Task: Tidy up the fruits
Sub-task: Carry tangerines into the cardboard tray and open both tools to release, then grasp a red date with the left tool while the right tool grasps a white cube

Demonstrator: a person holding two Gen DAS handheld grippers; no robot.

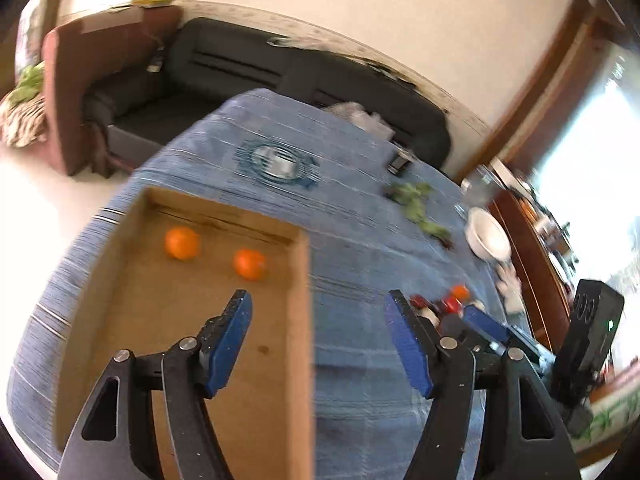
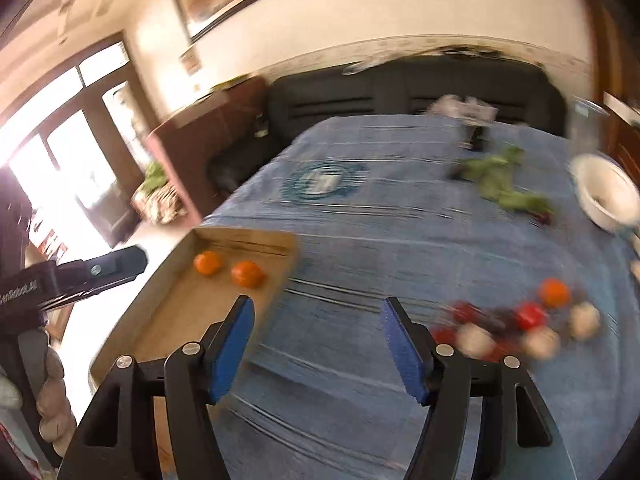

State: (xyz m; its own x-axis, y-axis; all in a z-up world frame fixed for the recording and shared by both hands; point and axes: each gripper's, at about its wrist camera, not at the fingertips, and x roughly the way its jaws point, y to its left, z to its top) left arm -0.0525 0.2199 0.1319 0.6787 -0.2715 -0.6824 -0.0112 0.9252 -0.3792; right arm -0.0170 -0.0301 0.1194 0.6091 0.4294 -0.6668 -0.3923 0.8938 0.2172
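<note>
While blurred, two round oranges (image 1: 182,243) in tray (image 1: 304,320).

Two oranges (image 1: 182,243) (image 1: 249,264) in box (image 1: 300,320); fruit pile (image 2: 520,328) right.

A table covered in a blue woven cloth (image 2: 360,240) with a round teal emblem carries everything. A shallow brown cardboard tray (image 1: 298,320) lies on it, ahead and left of the right claw. Ahead to that claw's right sits a blurred cluster of red, orange and pale round fruits (image 2: 520,324). Farther ahead right lie green leafy vegetables (image 2: 500,184) and a white ceramic bowl (image 2: 608,196).
</note>
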